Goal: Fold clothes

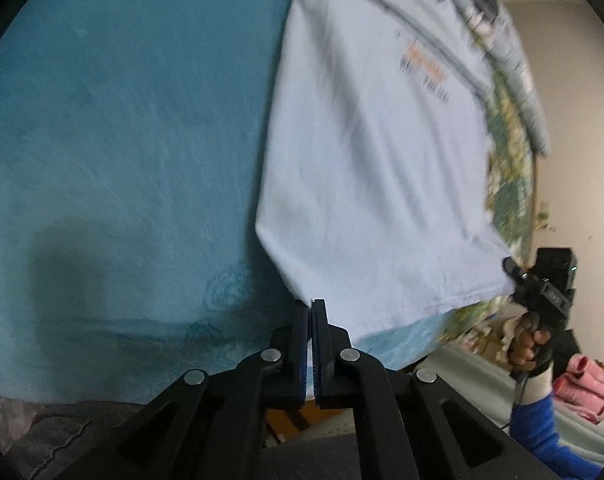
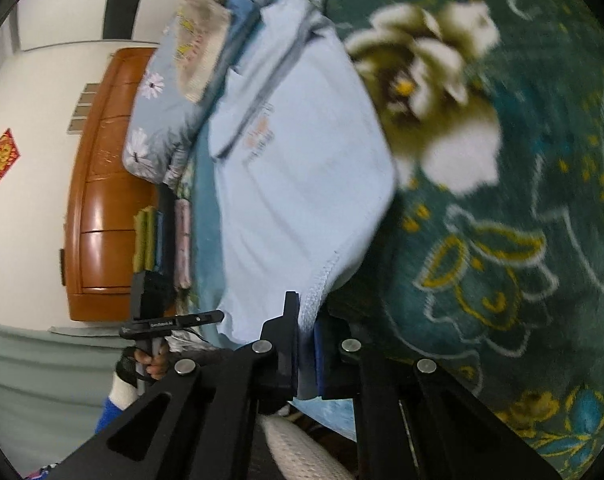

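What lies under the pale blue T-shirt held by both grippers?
Under the pale blue T-shirt, a teal floral blanket shows on one side and a plain teal cover on the other; directly beneath is hidden.

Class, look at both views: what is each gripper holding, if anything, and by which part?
Both hold the shirt by its bottom hem: the left gripper pinches one hem corner, the right gripper the other.

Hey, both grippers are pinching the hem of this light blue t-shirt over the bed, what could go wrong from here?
1. The left gripper pinches only the very corner of the t-shirt; a tug might pull it free.
2. The right gripper holds a bunched hem, so the fold may crease.
3. The shirt's far end lies against the pillow and piled clothes, which could drag along.
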Action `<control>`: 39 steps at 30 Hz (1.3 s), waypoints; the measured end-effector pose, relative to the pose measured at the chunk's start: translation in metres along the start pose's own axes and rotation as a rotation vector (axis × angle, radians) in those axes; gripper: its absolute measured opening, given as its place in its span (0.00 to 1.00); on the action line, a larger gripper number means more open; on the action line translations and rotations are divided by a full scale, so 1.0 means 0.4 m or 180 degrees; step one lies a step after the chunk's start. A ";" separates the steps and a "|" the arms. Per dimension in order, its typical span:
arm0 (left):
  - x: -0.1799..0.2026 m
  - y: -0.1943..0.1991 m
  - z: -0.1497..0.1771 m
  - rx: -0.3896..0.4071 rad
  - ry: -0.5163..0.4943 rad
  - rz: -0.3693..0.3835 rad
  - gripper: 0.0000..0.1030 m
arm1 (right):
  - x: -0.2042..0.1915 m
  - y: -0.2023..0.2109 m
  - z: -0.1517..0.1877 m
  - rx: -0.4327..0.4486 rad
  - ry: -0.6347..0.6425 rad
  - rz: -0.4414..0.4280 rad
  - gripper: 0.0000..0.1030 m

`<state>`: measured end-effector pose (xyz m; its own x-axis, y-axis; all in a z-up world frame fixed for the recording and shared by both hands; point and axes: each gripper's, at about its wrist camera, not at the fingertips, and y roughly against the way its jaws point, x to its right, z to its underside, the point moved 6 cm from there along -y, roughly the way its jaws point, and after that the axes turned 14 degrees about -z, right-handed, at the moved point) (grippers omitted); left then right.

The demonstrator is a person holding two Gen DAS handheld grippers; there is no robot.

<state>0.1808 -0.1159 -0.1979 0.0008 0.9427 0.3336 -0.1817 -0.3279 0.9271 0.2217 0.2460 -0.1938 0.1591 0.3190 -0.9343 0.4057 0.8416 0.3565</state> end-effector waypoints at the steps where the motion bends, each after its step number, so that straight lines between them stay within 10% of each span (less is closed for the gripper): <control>1: -0.008 0.020 -0.005 0.0070 0.0035 0.0059 0.01 | -0.012 0.001 -0.009 0.0028 0.0015 -0.0047 0.06; 8: 0.005 0.116 -0.053 0.0514 0.0269 0.0380 0.01 | -0.104 0.015 -0.095 0.0248 0.0147 -0.0373 0.06; 21: 0.074 0.240 -0.389 0.1076 0.0357 0.0627 0.01 | -0.188 0.005 -0.368 0.0549 0.0391 -0.0619 0.06; 39: 0.076 0.178 -0.772 0.1148 0.0982 0.1022 0.01 | -0.151 -0.104 -0.788 0.0885 0.0152 -0.0335 0.06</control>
<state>-0.1359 -0.0917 -0.1746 -0.2959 0.7489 0.5929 0.2217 -0.5499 0.8053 -0.0885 0.3289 -0.1535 0.0634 0.2620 -0.9630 0.6496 0.7217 0.2391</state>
